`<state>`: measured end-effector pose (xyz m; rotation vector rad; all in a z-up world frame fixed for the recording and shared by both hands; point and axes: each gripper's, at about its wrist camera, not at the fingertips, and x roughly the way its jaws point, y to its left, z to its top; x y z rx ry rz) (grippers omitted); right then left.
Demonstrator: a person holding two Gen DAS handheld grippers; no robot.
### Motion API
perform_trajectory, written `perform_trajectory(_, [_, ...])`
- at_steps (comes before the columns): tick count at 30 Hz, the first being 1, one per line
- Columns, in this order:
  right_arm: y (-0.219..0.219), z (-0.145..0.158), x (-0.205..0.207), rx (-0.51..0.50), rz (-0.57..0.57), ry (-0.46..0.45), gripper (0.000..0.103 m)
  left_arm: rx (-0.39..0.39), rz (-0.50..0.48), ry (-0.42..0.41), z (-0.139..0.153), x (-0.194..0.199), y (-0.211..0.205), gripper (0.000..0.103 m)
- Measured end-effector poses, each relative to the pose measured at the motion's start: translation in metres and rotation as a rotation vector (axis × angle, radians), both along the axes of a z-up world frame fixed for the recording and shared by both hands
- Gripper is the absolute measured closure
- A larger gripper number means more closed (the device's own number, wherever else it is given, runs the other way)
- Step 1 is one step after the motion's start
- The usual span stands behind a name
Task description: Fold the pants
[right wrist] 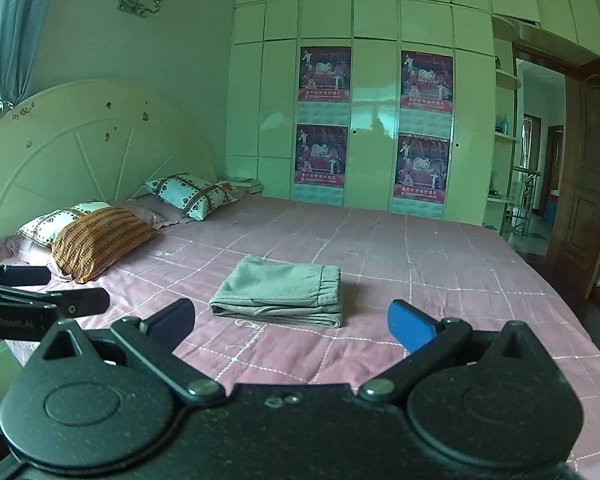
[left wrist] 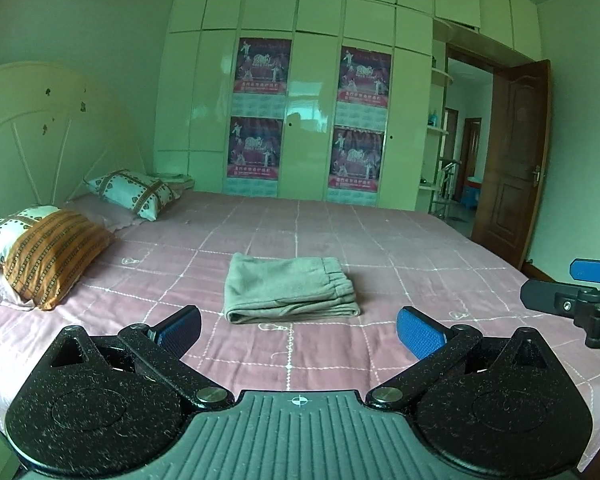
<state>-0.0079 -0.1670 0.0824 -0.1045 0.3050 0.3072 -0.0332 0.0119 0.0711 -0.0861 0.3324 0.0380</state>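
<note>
- Headboard (right wrist: 80, 148): cream, fan-ribbed, far to the left of the pants; nothing you need here.
- Pillows: an orange striped pillow (left wrist: 56, 256) and a patterned white pillow (left wrist: 132, 192), both left of the pants and well apart from them, toward the headboard.
- Your left gripper (left wrist: 298, 330): held above the near part of the bedspread, on your side of the pants. Its blue pads (left wrist: 420, 336) stand wide apart with nothing between them.
- Pants (left wrist: 290, 288): grey, folded into a compact rectangle, lying flat near the middle of the pink checked bedspread (left wrist: 400, 240). The elastic waistband (left wrist: 336, 276) sits on the right side of the bundle, and the layered edges face you.
- Progress, as a judgement: the fold looks complete, or nearly so; at most a tidy-up or a last press remains.
- Your right gripper (right wrist: 290, 320): also short of the pants and to the right of the left one, its fingers spread, gripping nothing.
- Wardrobe (left wrist: 308, 92): white doors with four posters, beyond the pants at the far side of the bed.
- Door (left wrist: 512, 160): brown, open, far right of the pants.
- Risk one: if you reach in again and pinch only the top layer, lifting would peel the stack open and undo the fold.
- Risk two: a spread finger dragged across the near edge could skew the layers or snag the bedspread and shift the whole bundle.
- Risk three: both tools closing on the bundle together could bump each other, as they hang near one another.
</note>
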Motion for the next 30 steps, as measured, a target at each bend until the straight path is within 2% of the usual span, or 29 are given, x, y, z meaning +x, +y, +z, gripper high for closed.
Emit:
perform_trajectory(10, [0.0037, -0.0006, -0.0088, 0.004, -0.001, -0.018, 0.006, -0.001, -0.016, -0.034, 0.006, -0.0056, -0.0056, 0.0])
perform_trajectory(30, [0.0001, 0.0009, -0.0118, 0.005, 0.002, -0.016, 0.006, 0.001, -0.027, -0.04, 0.0077, -0.0064, -0.0087, 0.0])
